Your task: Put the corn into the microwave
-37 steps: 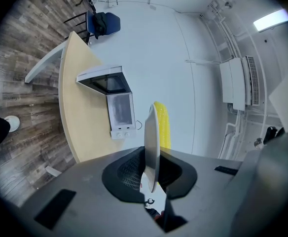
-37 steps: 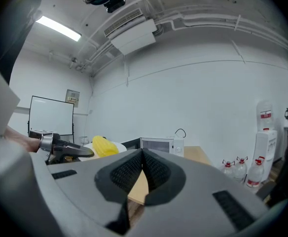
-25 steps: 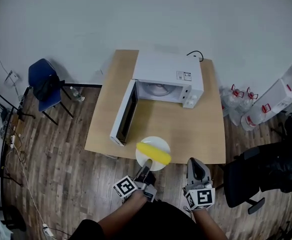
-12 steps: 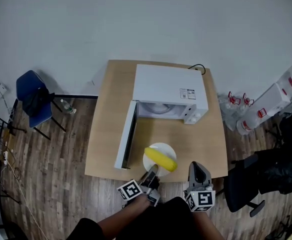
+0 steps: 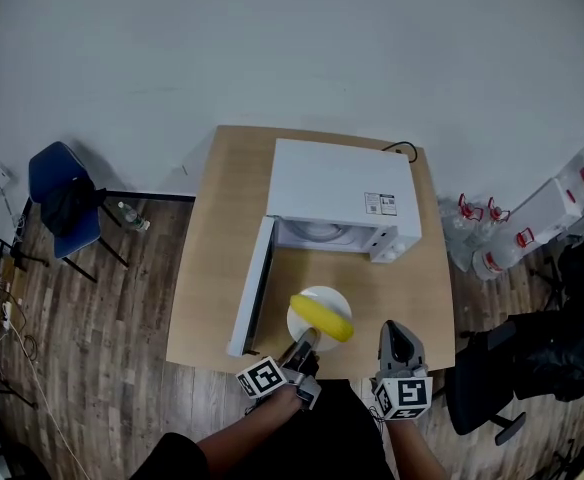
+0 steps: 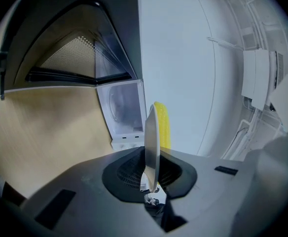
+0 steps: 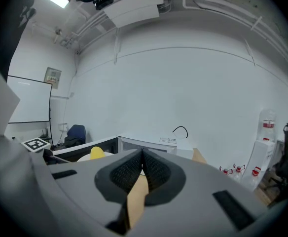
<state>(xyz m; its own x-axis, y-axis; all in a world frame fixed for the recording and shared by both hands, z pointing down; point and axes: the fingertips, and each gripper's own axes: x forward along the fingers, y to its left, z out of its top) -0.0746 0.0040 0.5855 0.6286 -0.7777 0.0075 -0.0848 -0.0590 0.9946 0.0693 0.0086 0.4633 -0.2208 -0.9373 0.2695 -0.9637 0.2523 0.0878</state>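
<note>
Corn (image 5: pixel 322 317) on plate (image 5: pixel 324 295), beyond left fingers (image 6: pixel 126 172) pinching its rim

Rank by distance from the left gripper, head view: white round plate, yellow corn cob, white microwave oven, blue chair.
1. White round plate: rim clamped in the left gripper.
2. Yellow corn cob: on the plate.
3. White microwave oven: beyond the plate, door open.
4. Blue chair: far left, on floor.

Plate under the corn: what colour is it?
The plate is plain white, clearest in the head view.
</note>
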